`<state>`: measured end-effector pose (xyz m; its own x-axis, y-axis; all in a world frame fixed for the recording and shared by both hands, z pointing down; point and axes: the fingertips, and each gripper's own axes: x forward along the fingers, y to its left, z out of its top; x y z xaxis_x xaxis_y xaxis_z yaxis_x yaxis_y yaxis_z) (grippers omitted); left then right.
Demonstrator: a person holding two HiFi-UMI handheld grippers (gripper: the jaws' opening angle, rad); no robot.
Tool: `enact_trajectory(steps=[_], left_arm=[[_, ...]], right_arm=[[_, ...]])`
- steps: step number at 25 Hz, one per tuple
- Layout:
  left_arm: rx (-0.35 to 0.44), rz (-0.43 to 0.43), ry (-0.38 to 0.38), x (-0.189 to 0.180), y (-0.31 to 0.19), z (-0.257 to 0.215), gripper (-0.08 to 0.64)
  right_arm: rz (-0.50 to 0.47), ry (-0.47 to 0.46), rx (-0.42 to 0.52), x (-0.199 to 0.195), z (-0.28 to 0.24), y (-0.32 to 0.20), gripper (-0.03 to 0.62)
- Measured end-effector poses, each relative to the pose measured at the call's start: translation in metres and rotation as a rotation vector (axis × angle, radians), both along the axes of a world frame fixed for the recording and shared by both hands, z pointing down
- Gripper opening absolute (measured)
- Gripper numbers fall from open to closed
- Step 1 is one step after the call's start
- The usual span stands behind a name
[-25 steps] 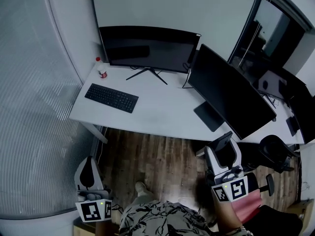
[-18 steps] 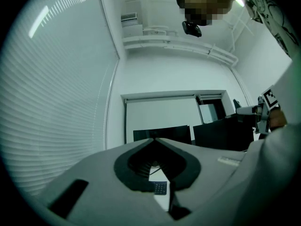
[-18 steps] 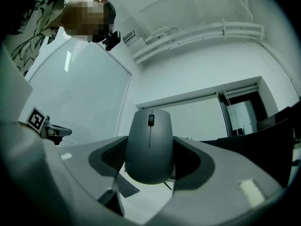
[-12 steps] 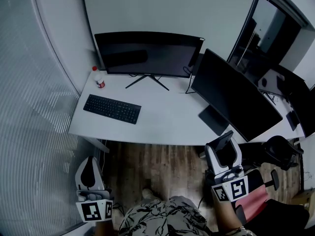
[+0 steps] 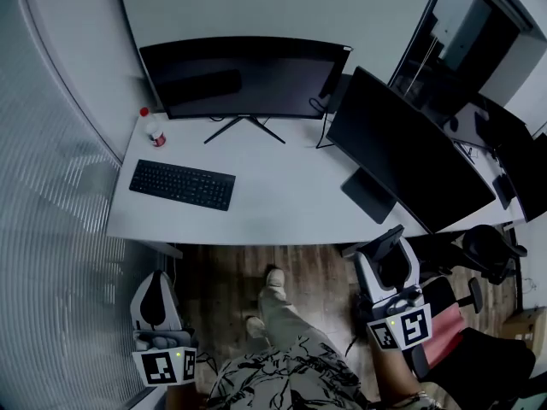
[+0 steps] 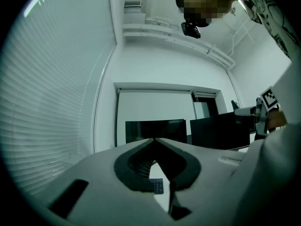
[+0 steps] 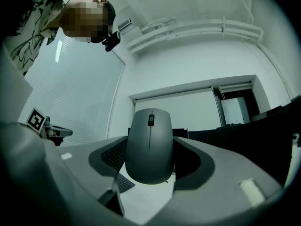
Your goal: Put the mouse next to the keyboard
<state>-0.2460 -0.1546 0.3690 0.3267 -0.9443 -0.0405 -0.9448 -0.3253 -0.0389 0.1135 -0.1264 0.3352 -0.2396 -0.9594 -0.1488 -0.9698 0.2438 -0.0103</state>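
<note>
A black keyboard (image 5: 182, 184) lies on the left part of the white desk (image 5: 282, 207). My right gripper (image 5: 390, 248) hangs below the desk's near edge, over the floor, shut on a dark grey mouse (image 5: 393, 269). In the right gripper view the mouse (image 7: 149, 154) sits upright between the jaws, wheel upward, with the keyboard (image 7: 115, 157) showing behind it. My left gripper (image 5: 155, 297) is low at the left, shut with nothing in it. Its tips (image 6: 155, 140) meet, and the keyboard (image 6: 158, 186) shows through the gap below them.
A curved monitor (image 5: 244, 79) stands at the back of the desk, and a second monitor (image 5: 406, 165) at the right. A small red-capped bottle (image 5: 154, 129) stands by the keyboard's far left. Frosted glass wall at left, office chair (image 5: 494, 254) at right, a person's shoe (image 5: 273, 278) on the wooden floor.
The desk has shifted in the head view and looks nearer. A leg has stepped forward towards it. Both grippers hold the same places in the frame, the mouse still held.
</note>
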Motion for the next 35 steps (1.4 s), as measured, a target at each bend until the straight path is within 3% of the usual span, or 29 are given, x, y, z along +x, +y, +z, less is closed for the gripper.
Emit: enact_trajectory(steps=[11,35], left_arm=[[-0.003,-0.013,-0.019,0.004,-0.066,0.0,-0.005],[0.077,-0.025,-0.027,0.042,-0.237,-0.039,-0.005]], right_arm=[[-0.006,-0.027,0.007,0.006,0.008,-0.072,0.301],[-0.03,-0.046,0.064,0.038,-0.014,-0.246,0.301]])
